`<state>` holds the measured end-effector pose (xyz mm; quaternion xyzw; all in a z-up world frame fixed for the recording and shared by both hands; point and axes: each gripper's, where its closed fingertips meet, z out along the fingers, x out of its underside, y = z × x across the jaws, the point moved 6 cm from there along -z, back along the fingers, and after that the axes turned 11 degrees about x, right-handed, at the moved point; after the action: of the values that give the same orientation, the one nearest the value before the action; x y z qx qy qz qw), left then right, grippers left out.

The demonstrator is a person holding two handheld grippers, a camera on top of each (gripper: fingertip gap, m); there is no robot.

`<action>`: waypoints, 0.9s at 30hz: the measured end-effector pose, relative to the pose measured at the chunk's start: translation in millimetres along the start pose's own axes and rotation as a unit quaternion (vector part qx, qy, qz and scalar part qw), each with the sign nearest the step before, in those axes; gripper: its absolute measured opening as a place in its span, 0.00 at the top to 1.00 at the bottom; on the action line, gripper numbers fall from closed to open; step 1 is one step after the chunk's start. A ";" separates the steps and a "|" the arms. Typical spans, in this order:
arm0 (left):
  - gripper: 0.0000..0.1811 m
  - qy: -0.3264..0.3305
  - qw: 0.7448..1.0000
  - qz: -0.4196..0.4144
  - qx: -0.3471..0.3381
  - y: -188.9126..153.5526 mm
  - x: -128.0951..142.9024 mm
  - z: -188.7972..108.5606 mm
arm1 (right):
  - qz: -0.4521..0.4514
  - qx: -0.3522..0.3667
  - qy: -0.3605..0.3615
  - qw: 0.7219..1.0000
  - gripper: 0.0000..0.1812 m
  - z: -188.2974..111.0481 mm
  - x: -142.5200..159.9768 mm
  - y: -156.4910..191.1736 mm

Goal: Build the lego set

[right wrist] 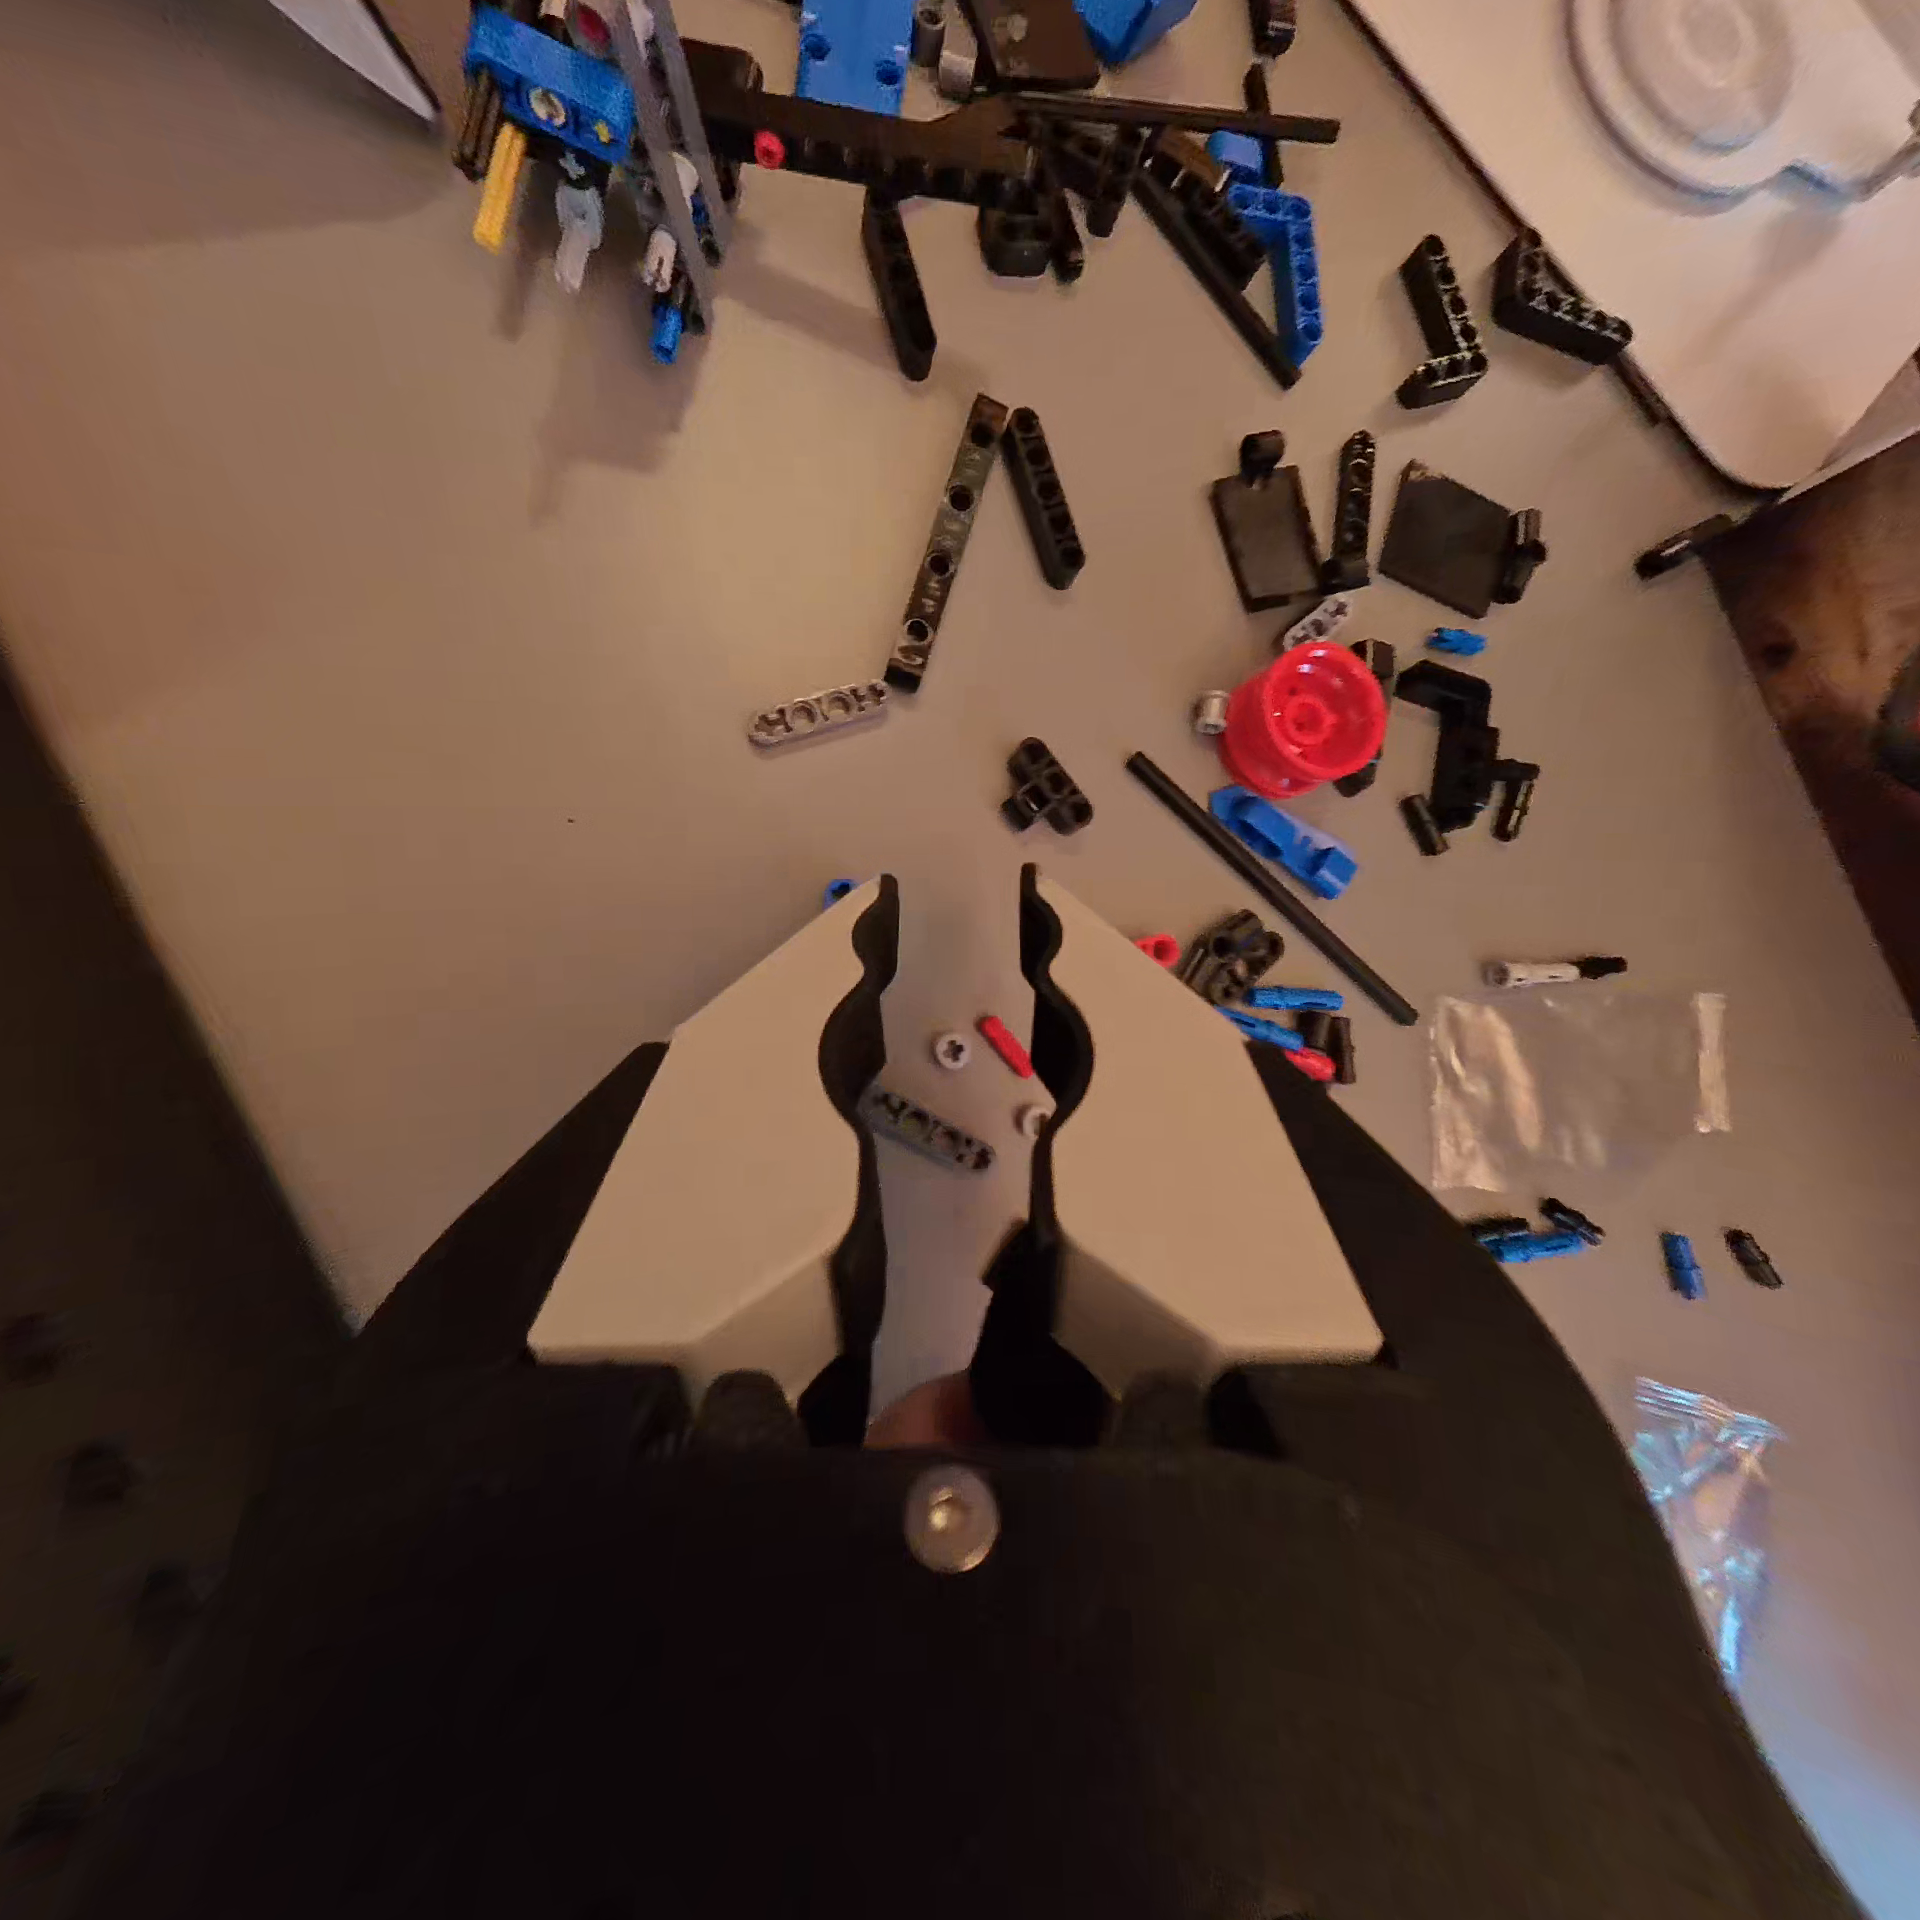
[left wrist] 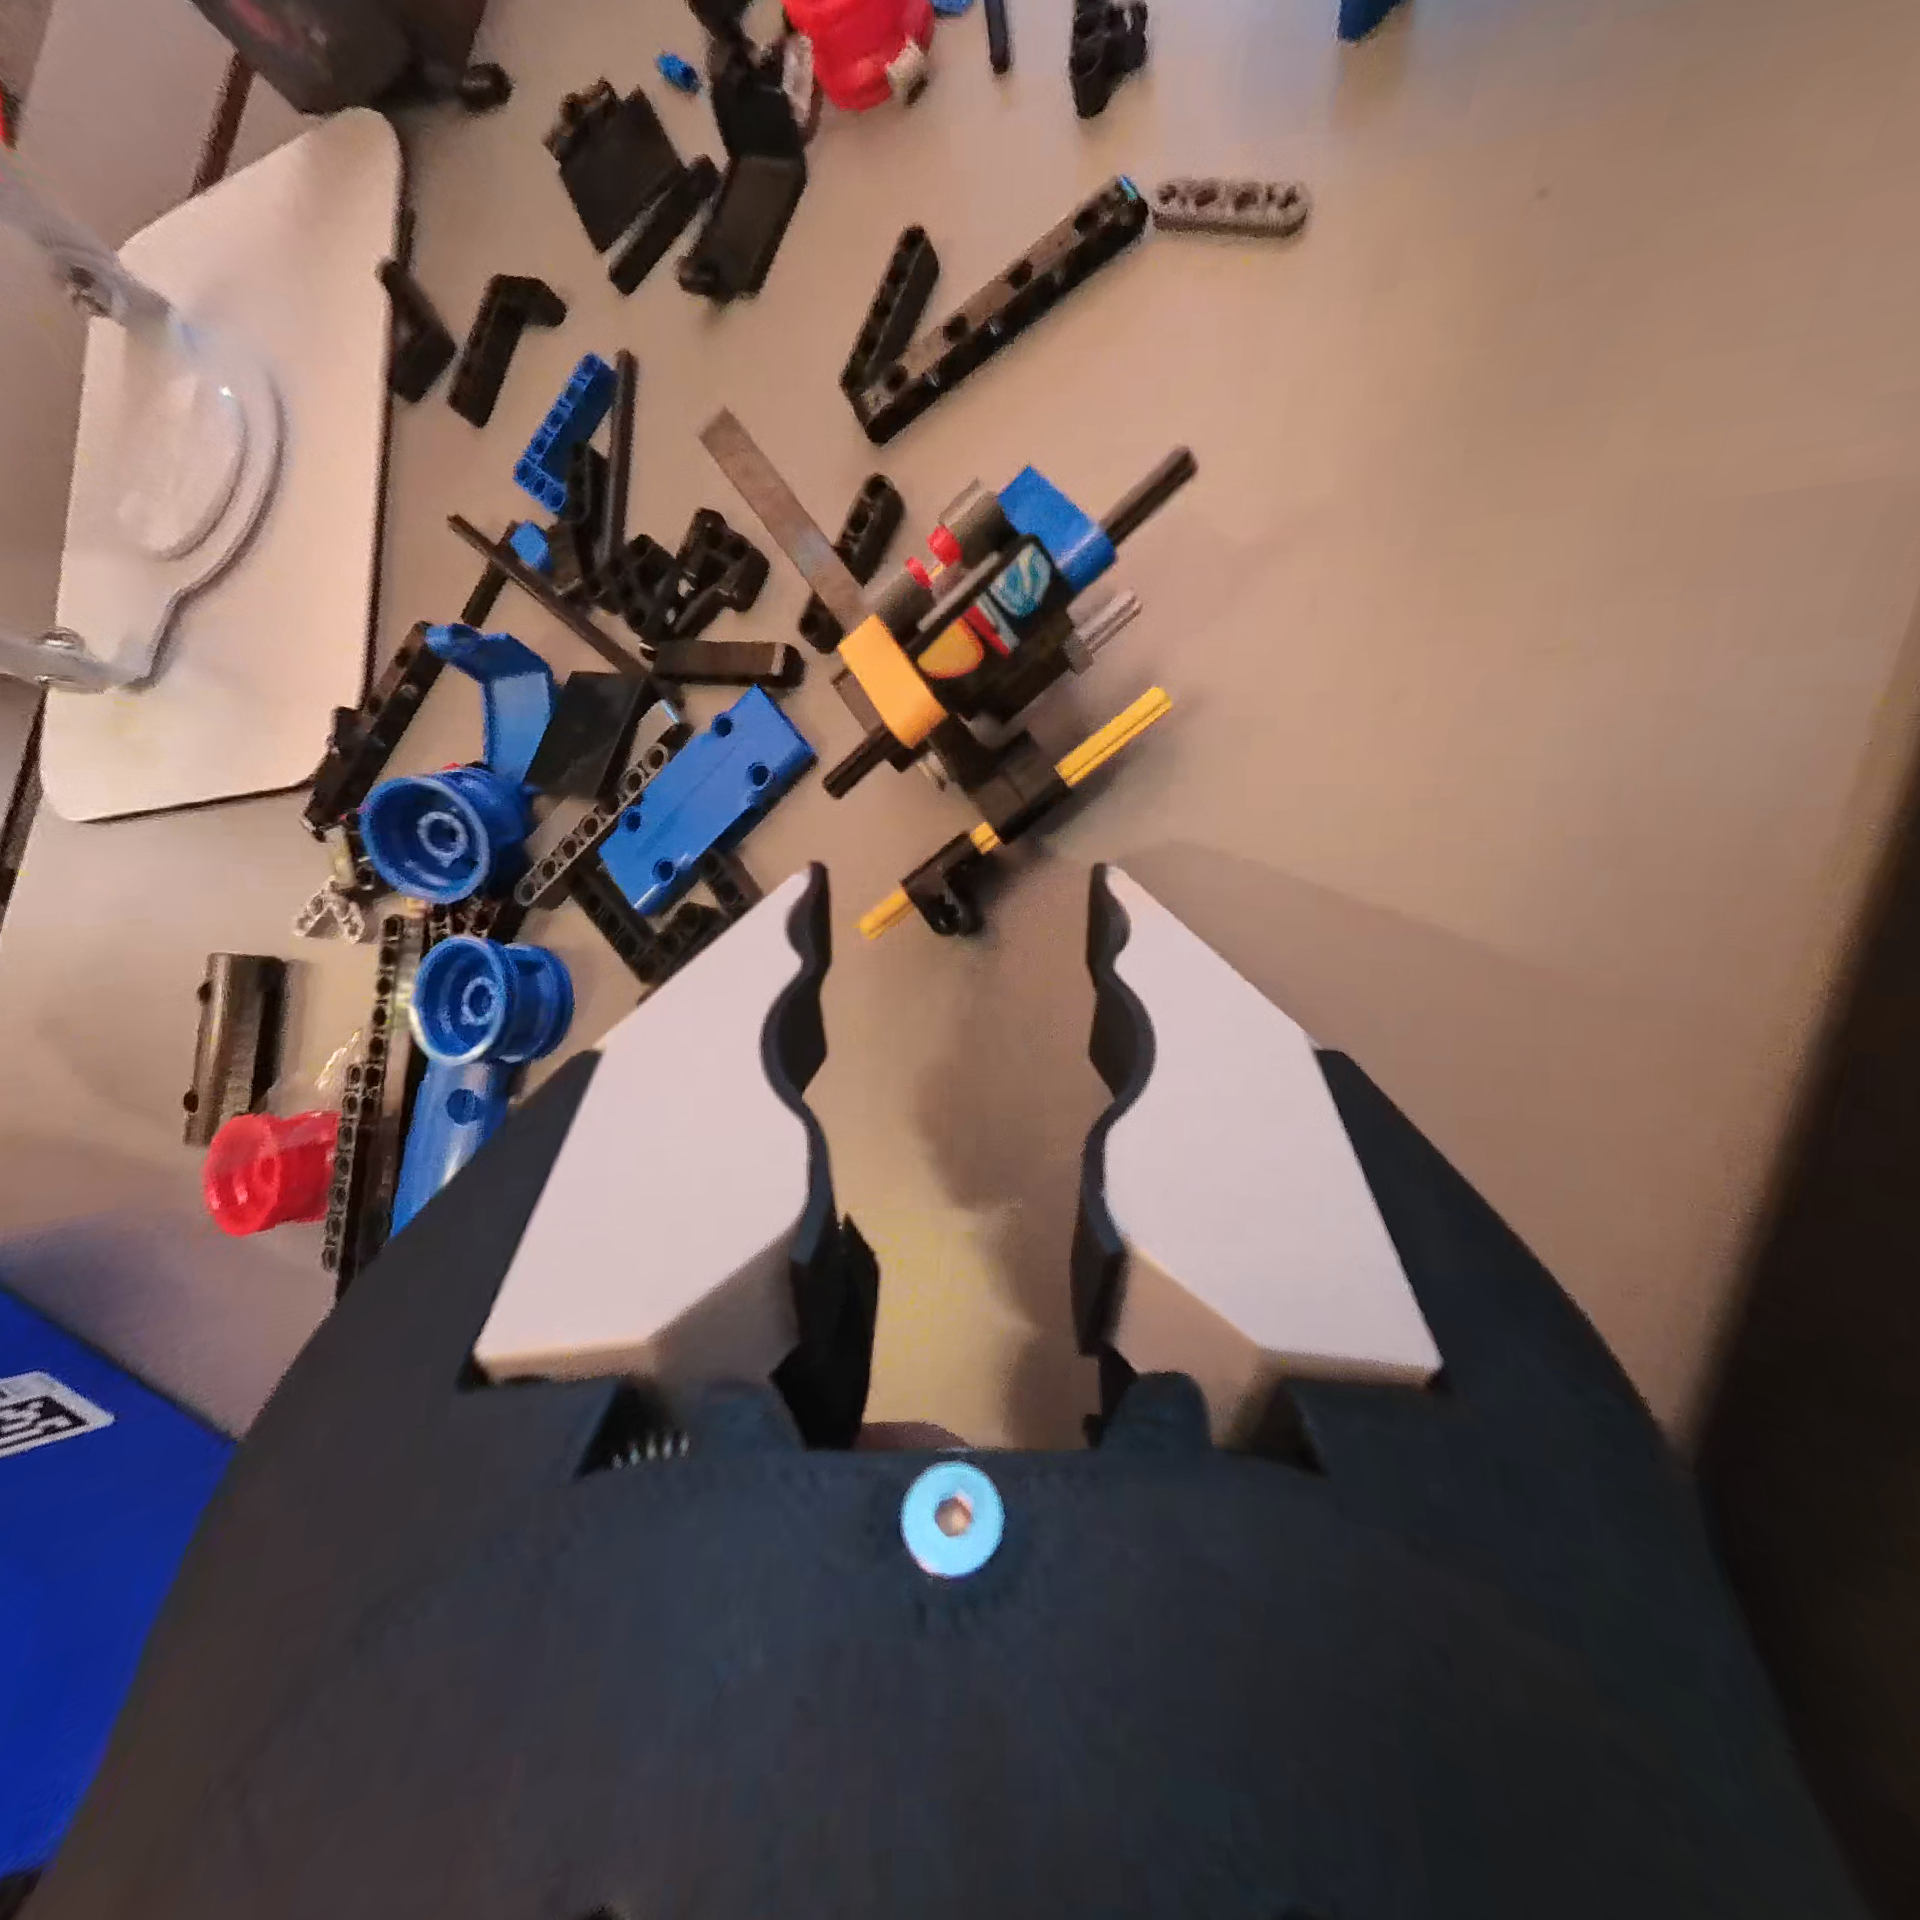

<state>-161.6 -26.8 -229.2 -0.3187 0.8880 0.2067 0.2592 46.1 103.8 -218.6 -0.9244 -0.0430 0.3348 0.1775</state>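
Note:
A partly built lego assembly (left wrist: 987, 634) of black, blue, orange and yellow parts with axles lies on the beige table, just ahead of my left gripper (left wrist: 958, 883). That gripper is open and empty, held above the table. The assembly also shows at the top left of the right wrist view (right wrist: 582, 135). My right gripper (right wrist: 958, 883) is open and empty, with a narrower gap. It hovers over small loose parts: a grey thin beam (right wrist: 925, 1127), a red pin (right wrist: 1006, 1044) and a grey bush (right wrist: 951, 1049).
Loose black and blue beams, two blue wheel hubs (left wrist: 431, 831), a red hub (left wrist: 265, 1169) and a blue panel (left wrist: 707, 795) lie left of the left gripper. In the right wrist view a red hub (right wrist: 1304, 717), a black axle (right wrist: 1268, 883), pins and clear bags (right wrist: 1579, 1081) lie right. A white board (left wrist: 208, 499) lies at the table's side. Some 20 cm of space lies between my two pairs of fingers. From my right tips it is roughly 4 cm to the grey bush (right wrist: 951, 1049); from my left, 20 cm. The red pin (right wrist: 1006, 1044) lies some 4 cm from my right tips, 20 cm from my left tips.

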 end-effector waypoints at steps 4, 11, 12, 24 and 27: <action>0.68 -0.050 0.999 -0.009 -0.006 -3.7 -17.9 -2.9 | 0.012 0.004 -0.008 1.000 0.89 -4.0 -0.4 -12.6; 0.92 -0.032 0.999 0.014 -0.014 -1.8 -22.4 9.7 | -0.004 0.004 -0.026 1.000 0.90 1.2 -18.6 -21.5; 0.96 -0.031 0.999 0.016 -0.014 -2.3 -21.1 7.2 | -0.004 0.002 -0.026 1.000 0.90 3.7 -20.5 -23.1; 1.00 0.000 0.999 0.032 0.032 -17.1 9.7 -19.8 | -0.050 -0.060 -0.064 0.995 0.90 22.9 -58.6 -11.4; 1.00 0.039 0.998 0.035 0.021 -11.2 25.4 -31.6 | -0.088 -0.053 -0.054 0.993 0.89 35.7 -69.3 -11.0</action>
<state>-181.3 -63.2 -221.9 -0.2896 0.9122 0.1844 0.2238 -29.7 111.0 -198.2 -0.9057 -0.1509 0.3647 0.1545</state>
